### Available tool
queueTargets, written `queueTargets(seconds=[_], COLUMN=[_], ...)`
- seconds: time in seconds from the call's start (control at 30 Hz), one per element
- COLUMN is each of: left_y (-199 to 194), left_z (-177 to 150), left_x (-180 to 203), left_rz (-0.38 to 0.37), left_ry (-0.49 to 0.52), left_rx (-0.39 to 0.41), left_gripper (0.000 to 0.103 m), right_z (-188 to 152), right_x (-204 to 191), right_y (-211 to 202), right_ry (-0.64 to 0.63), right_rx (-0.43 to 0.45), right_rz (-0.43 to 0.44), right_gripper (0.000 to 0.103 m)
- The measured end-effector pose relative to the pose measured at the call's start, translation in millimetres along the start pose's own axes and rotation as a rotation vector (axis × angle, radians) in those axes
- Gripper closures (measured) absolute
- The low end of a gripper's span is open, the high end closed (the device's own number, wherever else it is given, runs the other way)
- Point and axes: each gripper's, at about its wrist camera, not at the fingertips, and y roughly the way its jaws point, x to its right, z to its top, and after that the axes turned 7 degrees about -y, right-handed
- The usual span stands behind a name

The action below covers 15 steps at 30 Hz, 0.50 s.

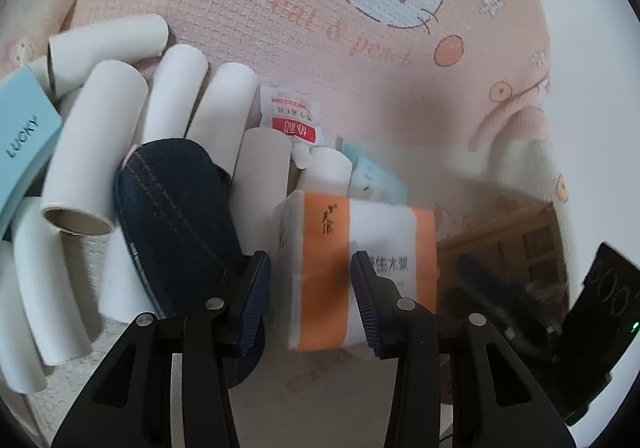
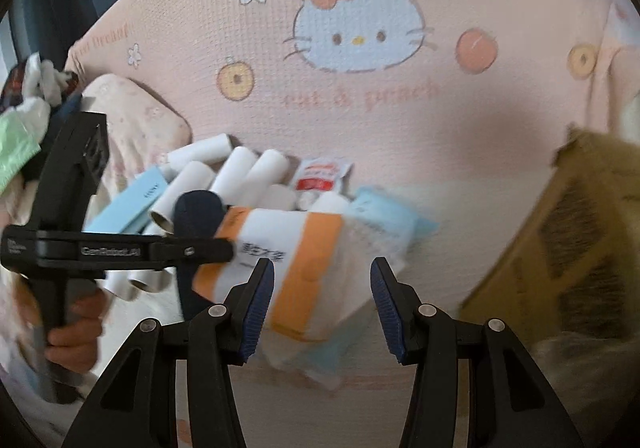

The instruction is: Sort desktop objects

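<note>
An orange and white tissue pack (image 1: 332, 268) lies on the pink cartoon-cat cloth (image 1: 320, 28), partly over a light blue packet (image 2: 388, 216). My left gripper (image 1: 310, 304) hangs open just above the pack's near end, its right finger in front of the pack. In the right wrist view the left gripper (image 2: 228, 248) reaches in from the left, its tip at the pack's (image 2: 304, 260) left edge. My right gripper (image 2: 322, 308) is open over the same pack, which looks blurred. Left of it lie several white cardboard tubes (image 1: 92, 152), a dark denim piece (image 1: 176, 216) and a red and white sachet (image 1: 290, 116).
A light blue box marked LUCKY (image 1: 24, 152) rests on the tubes at the left. An open brown cardboard box (image 2: 560, 248) stands at the right. A pale pillow (image 2: 136, 116) and bundled clothes (image 2: 24, 108) sit far left. A hand (image 2: 72, 340) holds the left gripper's handle.
</note>
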Motion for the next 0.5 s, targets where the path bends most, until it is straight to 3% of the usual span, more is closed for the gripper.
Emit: queueTargets(seconds=[0.3, 0.5], left_y=[6, 8], left_z=[-2, -8], left_x=[-3, 5], left_rz=[-0.035, -0.004], left_ry=[-0.023, 0.008], left_rx=[-0.018, -0.004], left_gripper=[0.054, 0.050], right_z=[-2, -5], right_x=[2, 5], right_y=[39, 45], right_ry=[0.100, 0.127], right_rx=[-0.124, -0.129], right_rz=[0.100, 0.125], right_gripper=[0.056, 0.055])
